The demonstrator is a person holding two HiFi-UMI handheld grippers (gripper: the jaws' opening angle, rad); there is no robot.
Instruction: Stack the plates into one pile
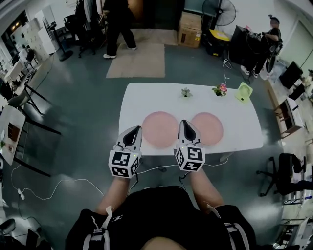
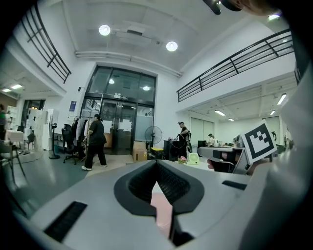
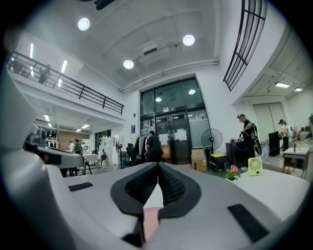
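We count 2 pink plates (image 1: 159, 129) (image 1: 207, 128), 1 white table (image 1: 244, 132), 2 flower pots (image 1: 186, 92) (image 1: 220, 90), 1 green desk fan (image 1: 243, 92), 2 grippers, i.e. left gripper (image 1: 137, 128) & right gripper (image 1: 184, 122), 2 ppl in bkgd (image 1: 117, 22) (image 1: 264, 44), 1 floor fan (image 1: 219, 10), 1 cardboard box (image 1: 190, 29)

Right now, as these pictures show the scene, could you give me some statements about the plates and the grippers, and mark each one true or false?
1. Two pink plates, the left pink plate and the right pink plate, lie on the white table. True.
2. One plate sits on top of the other. False: they lie side by side, unstacked.
3. The right gripper holds a plate. False: its jaws are shut on nothing.
4. The left gripper is shut and empty. True.
5. A small green fan stands on the table. True.
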